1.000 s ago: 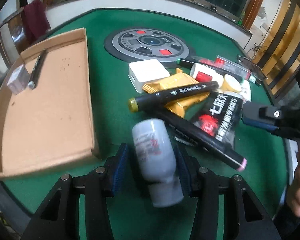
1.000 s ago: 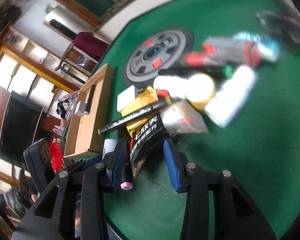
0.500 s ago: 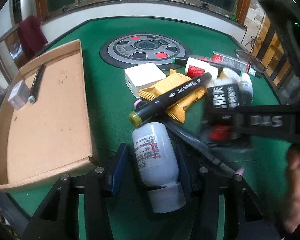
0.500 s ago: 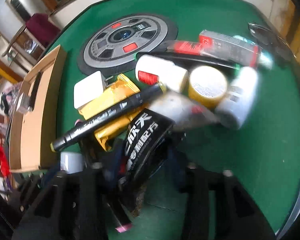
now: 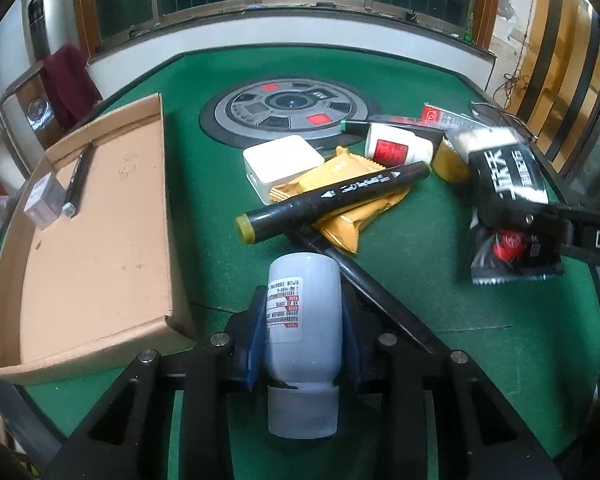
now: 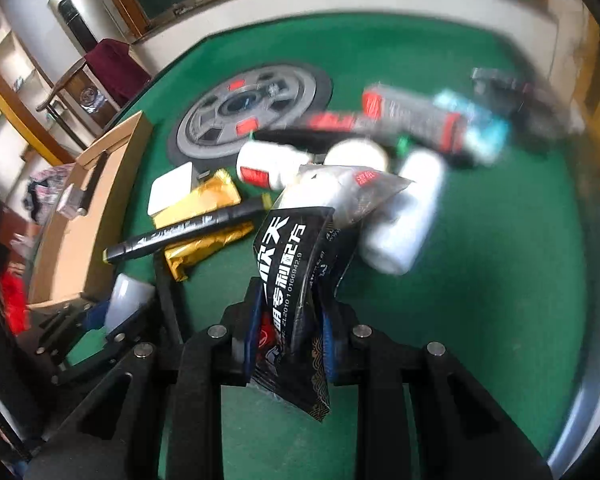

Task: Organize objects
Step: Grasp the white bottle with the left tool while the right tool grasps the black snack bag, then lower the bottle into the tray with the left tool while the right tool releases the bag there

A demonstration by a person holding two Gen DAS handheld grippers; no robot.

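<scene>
Two grippers closing: left gripper (image 5: 302, 328) clamps white bottle (image 5: 303, 320); right gripper (image 6: 290, 320) pinches black sachet (image 6: 290, 280) above green table (image 6: 500, 280).

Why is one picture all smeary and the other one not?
Right wrist view: motion blur smears the far clutter, like the red-and-blue box; only the black printed sachet stays sharp. Left wrist view: crisp on the grey plastic bottle, and fisheye bends the cardboard tray and windows.
</scene>
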